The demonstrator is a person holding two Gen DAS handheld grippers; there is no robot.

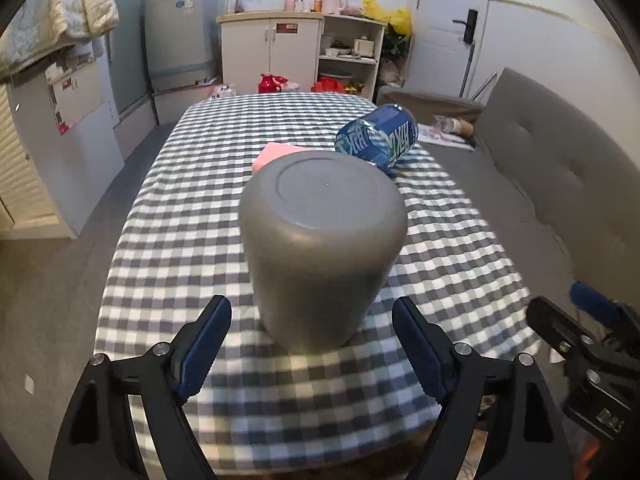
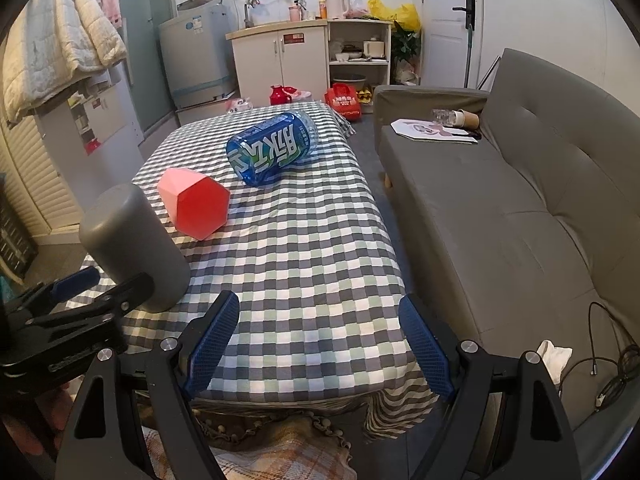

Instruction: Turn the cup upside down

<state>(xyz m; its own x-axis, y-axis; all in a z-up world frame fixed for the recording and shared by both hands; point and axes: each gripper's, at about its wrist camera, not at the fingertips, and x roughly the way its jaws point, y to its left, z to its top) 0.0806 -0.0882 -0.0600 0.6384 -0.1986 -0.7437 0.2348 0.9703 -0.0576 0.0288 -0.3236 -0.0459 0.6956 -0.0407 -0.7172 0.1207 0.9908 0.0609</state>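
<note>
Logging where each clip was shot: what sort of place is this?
Probably a small one-room flat: a grey sofa beside the checked table, a kitchen cabinet with a tap at the back, and a quilt hung up to dry.

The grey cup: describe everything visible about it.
The matte grey cylindrical cup looks like smooth plastic, with rounded edges and a shallow circular recess in its flat base. It stands upside down, base up and mouth down, near the front edge of the checked tablecloth, which is all that touches it. The open left hand-held gripper sits just before it, fingers apart on either side, not touching. A pink faceted cup lies behind it.
</note>
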